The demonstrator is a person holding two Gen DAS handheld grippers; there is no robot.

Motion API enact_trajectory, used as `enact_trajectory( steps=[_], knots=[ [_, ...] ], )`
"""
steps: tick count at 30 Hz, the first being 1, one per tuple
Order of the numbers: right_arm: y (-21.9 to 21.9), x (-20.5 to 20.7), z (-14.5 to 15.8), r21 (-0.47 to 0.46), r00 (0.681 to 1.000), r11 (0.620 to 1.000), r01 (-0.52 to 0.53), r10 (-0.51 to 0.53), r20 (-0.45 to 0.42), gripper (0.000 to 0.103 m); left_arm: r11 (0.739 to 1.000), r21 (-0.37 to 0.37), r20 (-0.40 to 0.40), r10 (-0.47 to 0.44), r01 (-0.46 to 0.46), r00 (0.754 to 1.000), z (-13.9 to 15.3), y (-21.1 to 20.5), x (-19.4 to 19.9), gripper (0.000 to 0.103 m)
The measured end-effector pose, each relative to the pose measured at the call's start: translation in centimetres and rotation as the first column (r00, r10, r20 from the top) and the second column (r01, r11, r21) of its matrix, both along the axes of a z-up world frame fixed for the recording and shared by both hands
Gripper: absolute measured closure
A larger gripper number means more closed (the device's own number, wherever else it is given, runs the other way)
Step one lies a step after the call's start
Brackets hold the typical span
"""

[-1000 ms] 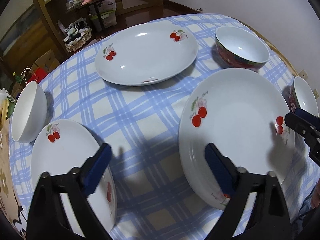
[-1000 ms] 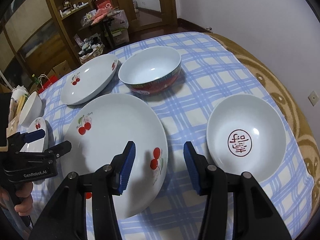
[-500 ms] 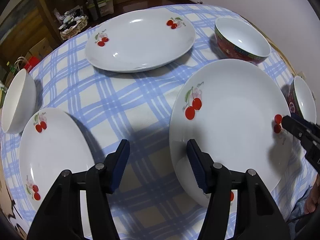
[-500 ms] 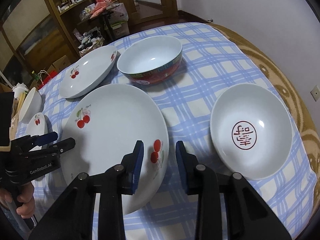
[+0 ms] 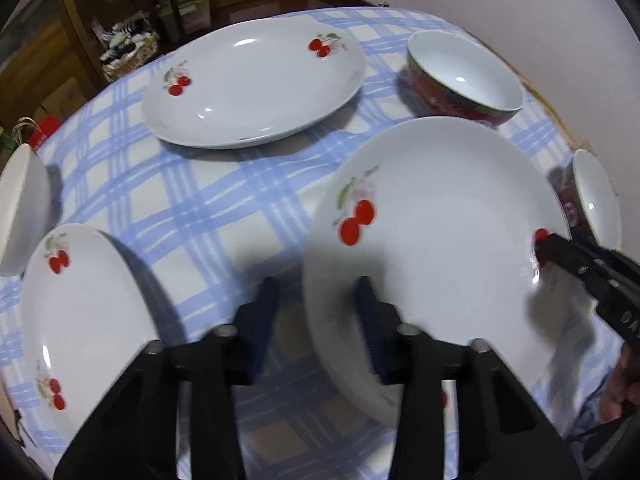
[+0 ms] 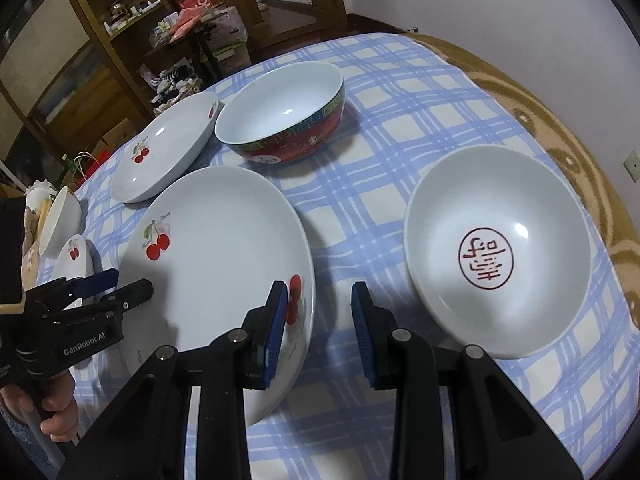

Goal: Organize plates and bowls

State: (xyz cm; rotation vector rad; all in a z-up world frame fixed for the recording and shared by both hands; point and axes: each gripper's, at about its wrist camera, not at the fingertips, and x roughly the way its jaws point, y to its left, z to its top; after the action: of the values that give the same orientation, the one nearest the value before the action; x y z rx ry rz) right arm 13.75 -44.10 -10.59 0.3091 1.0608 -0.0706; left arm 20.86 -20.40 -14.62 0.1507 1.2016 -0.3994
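1. We find the large cherry plate (image 6: 216, 256) lying on the checked tablecloth (image 6: 400, 92), in front of the red bowl (image 6: 286, 120).
2. The left gripper (image 5: 316, 312) straddles its left rim, fingers parted, nothing clamped.
3. The right gripper (image 6: 320, 320) straddles the opposite rim, likewise unclenched.
4. We judge this a two-sided lift, suited to a wide, slippery plate.

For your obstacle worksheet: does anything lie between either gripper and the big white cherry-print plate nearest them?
Nothing visible does. The left gripper and right gripper each straddle the big white cherry-print plate's rim, open, with nothing in between.
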Motion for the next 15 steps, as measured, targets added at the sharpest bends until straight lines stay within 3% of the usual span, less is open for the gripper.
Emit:
enact_trajectory(
  steps=[2,6,9,12,15],
  knots=[
    [0.10,0.08,-0.01,0.008,1.000,1.000,-0.001,0.001,0.005,0.070,1.000,-0.004,0.014,0.004,-0.004,1.000,0.14,-0.18,-0.10,0.077],
    [0.30,0.51,-0.16,-0.005,1.000,1.000,-0.006,0.006,0.004,0.070,1.000,-0.005,0.018,0.001,-0.001,1.000,0.09,-0.64,-0.08,0.078],
    [0.27,0.84,-0.30,-0.004,1.000,1.000,-0.005,0.005,-0.003,0.085,1.000,-0.028,0.008,0.001,0.000,1.000,0.05,-0.32,0.04,0.078],
    [0.14,0.95,-0.46,0.020,1.000,1.000,-0.009,0.009,-0.005,0.089,0.999,-0.053,-0.014,-0.005,0.005,1.000,0.05,-0.08,0.36,0.079],
    [-0.28,0.99,-0.77,0.062,1.000,0.998,0.022,-0.022,-0.013,0.091,0.993,-0.084,0.030,-0.077,0.080,0.997,0.28,0.12,0.08,0.079]
  ],
)
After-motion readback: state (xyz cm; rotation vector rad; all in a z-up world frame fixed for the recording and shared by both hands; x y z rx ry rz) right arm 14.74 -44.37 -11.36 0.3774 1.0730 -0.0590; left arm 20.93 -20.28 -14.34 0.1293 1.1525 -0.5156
